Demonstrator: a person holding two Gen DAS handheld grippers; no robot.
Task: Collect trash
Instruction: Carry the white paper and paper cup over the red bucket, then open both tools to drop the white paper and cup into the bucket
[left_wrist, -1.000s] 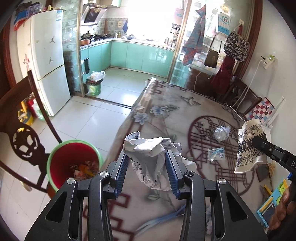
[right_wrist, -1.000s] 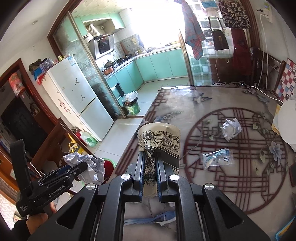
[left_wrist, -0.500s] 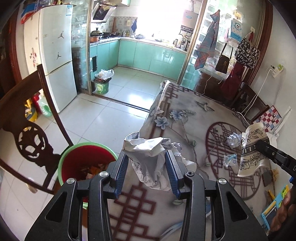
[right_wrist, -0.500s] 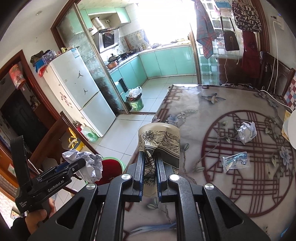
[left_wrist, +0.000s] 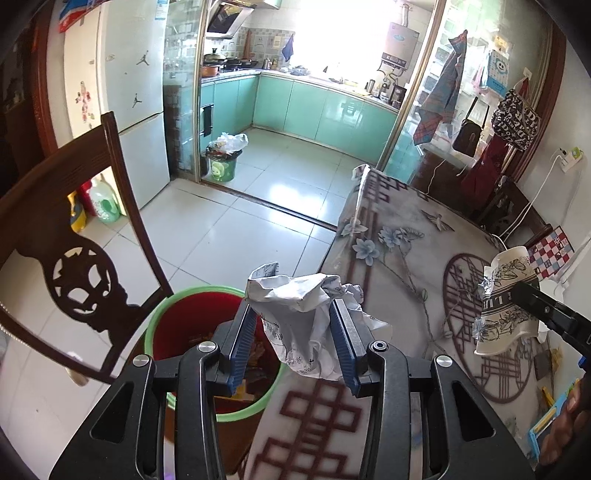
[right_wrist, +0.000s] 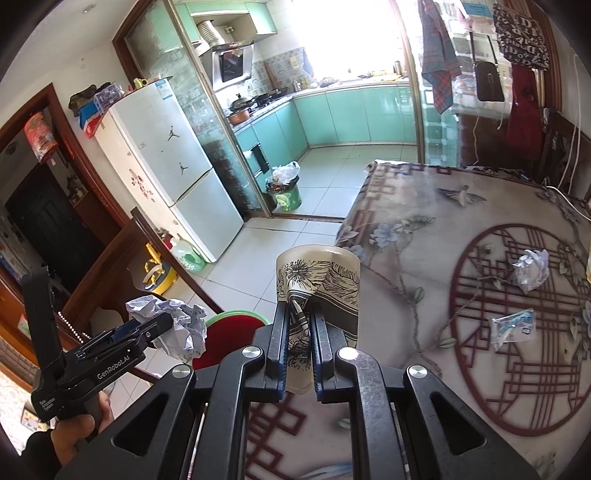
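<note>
My left gripper (left_wrist: 295, 332) is shut on a crumpled white paper ball (left_wrist: 303, 314) and holds it at the table's edge, just right of the red bin with a green rim (left_wrist: 177, 306). It also shows in the right wrist view (right_wrist: 173, 325). My right gripper (right_wrist: 298, 332) is shut on the wall of a patterned paper cup (right_wrist: 325, 280), held above the table's left edge; the cup also shows in the left wrist view (left_wrist: 506, 299). A crumpled foil wad (right_wrist: 532, 269) and a clear plastic wrapper (right_wrist: 511, 326) lie on the table.
The table wears a floral cloth with a red round lattice (right_wrist: 461, 221). A dark wooden chair (left_wrist: 74, 236) stands beside the bin. A fridge (right_wrist: 170, 173) and a small green kitchen bin (right_wrist: 288, 195) stand farther off on the tiled floor.
Both grippers have moved left toward the table's edge and the red bin, each keeping its load. The paper ball is now nearer the bin's rim.
</note>
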